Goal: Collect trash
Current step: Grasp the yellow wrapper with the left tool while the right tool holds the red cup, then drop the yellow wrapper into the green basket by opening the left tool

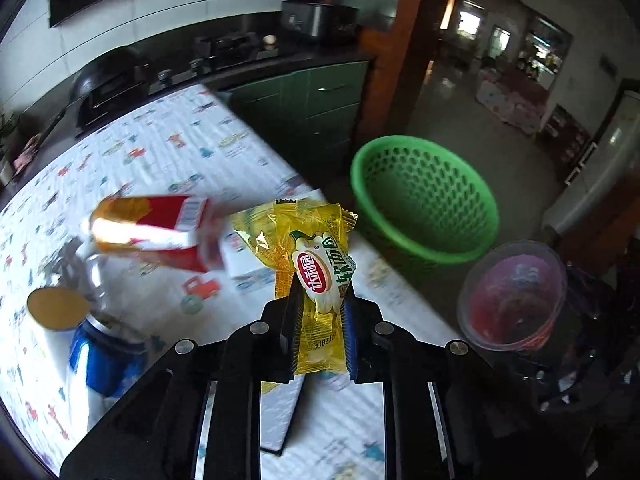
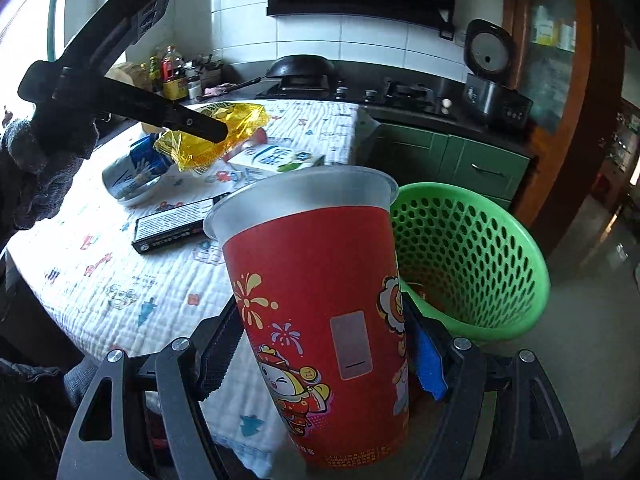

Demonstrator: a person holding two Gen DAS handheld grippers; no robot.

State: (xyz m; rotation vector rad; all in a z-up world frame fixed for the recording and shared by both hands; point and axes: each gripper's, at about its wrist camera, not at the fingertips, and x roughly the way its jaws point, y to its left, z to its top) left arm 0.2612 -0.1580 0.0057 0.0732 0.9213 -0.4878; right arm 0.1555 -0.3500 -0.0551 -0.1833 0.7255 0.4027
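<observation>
My left gripper [image 1: 320, 300] is shut on a yellow snack wrapper [image 1: 316, 256] and holds it above the table's corner; the wrapper also shows in the right wrist view [image 2: 216, 136]. My right gripper [image 2: 324, 344] is shut on a red plastic cup [image 2: 320, 312], held upright beside the table edge. The cup also shows in the left wrist view [image 1: 514, 296]. A green perforated basket [image 1: 424, 200] stands on the floor just past the table; in the right wrist view the basket [image 2: 472, 256] is right behind the cup.
On the patterned tablecloth [image 2: 120, 288] lie a blue can [image 1: 104, 356], a red cigarette box [image 1: 156, 232], a white carton [image 2: 276, 160] and a black flat box [image 2: 176, 224]. A green cabinet [image 1: 316, 100] and a stove counter stand behind.
</observation>
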